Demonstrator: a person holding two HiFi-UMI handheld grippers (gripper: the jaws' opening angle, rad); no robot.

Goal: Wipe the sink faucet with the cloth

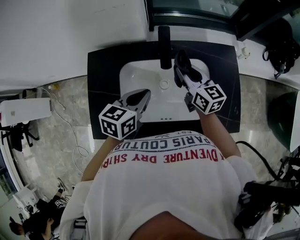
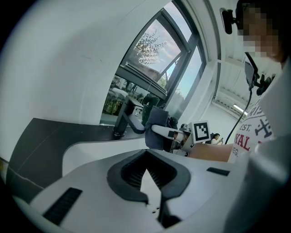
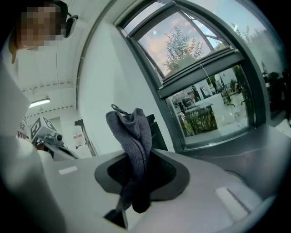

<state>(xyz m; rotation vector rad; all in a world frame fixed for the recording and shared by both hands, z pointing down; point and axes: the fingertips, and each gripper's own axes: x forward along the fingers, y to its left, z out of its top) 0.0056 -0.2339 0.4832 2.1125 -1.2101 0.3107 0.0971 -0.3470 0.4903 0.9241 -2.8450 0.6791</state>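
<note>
A black faucet (image 1: 164,47) stands at the back of the white sink (image 1: 136,77). My right gripper (image 1: 180,65) is shut on a dark grey cloth (image 1: 183,69) just right of the faucet's spout. In the right gripper view the cloth (image 3: 134,136) stands up folded between the jaws of the right gripper (image 3: 136,175). The left gripper view shows the cloth (image 2: 157,129) close beside the faucet (image 2: 123,119); I cannot tell if they touch. My left gripper (image 1: 139,97) hovers over the sink's front left, shut and holding nothing (image 2: 146,175).
The sink sits in a black countertop (image 1: 103,93) below a white ledge and a window (image 1: 197,9). The drain (image 1: 164,84) lies mid-basin. A white box (image 1: 26,111) and cables lie on the floor at the left; black gear (image 1: 281,47) is at the right.
</note>
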